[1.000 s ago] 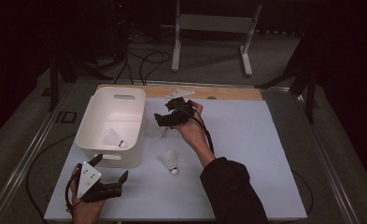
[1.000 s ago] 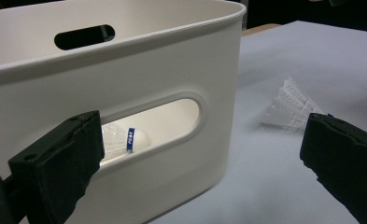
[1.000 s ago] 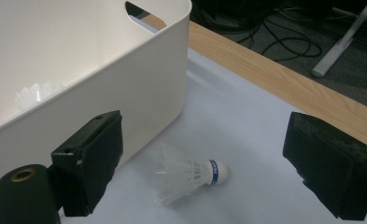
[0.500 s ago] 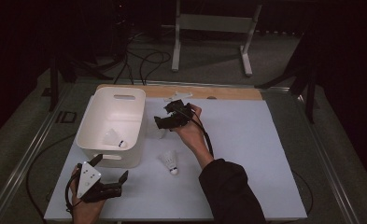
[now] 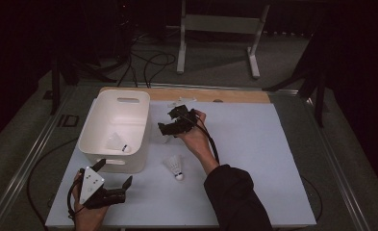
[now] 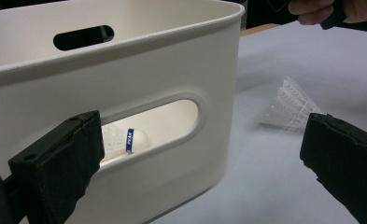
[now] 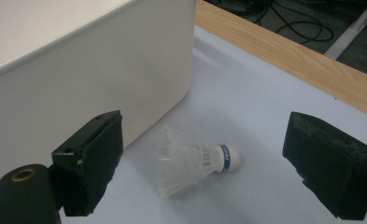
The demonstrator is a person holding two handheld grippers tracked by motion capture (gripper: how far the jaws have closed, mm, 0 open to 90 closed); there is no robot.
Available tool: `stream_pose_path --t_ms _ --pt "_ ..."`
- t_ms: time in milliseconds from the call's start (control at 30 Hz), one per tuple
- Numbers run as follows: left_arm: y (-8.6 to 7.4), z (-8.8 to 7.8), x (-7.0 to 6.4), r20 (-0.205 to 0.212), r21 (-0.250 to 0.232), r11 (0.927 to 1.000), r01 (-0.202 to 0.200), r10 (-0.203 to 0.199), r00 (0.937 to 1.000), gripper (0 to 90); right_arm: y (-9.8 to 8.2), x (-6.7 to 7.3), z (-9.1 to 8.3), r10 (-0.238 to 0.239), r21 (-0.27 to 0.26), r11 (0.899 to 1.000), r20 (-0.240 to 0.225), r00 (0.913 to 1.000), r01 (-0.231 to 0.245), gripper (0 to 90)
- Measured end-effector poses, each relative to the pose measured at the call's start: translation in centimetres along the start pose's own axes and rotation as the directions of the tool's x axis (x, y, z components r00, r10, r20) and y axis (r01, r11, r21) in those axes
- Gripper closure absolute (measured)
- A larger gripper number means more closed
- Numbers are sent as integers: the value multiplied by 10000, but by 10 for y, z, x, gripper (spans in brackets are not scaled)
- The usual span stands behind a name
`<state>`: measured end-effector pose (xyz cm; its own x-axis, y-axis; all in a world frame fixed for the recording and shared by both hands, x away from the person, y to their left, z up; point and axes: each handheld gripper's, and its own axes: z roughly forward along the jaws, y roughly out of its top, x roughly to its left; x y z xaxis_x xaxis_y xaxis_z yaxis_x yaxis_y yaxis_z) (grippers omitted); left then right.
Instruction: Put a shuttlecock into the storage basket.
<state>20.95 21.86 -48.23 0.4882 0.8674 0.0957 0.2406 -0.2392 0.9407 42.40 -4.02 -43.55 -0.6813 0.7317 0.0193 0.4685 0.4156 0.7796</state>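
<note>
Three shuttlecocks: one half-hidden inside the white bin (image 5: 114, 130), glimpsed through its handle slot (image 6: 125, 140); one on the table (image 5: 273, 159) in open room (image 5: 175, 166); one beside the bin wall (image 7: 195, 161), lying between the right claw (image 5: 170, 124)'s wide-open jaws. Left claw (image 5: 112, 180) rests low at the table's near edge, also gaping.

Left tool (image 6: 209, 163) gapes wide; white bin (image 6: 125, 84) at ten o'clock holds a shuttlecock (image 6: 125, 140); another shuttlecock (image 6: 288, 107) at two o'clock.
</note>
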Motion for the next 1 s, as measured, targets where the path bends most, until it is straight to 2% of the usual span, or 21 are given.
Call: stream_pose_path --t_ms 1000 --pt "0 0 0 -3 20 10000 24 -24 10000 2 -15 -2 24 230 726 9971 35 9997 -232 97"
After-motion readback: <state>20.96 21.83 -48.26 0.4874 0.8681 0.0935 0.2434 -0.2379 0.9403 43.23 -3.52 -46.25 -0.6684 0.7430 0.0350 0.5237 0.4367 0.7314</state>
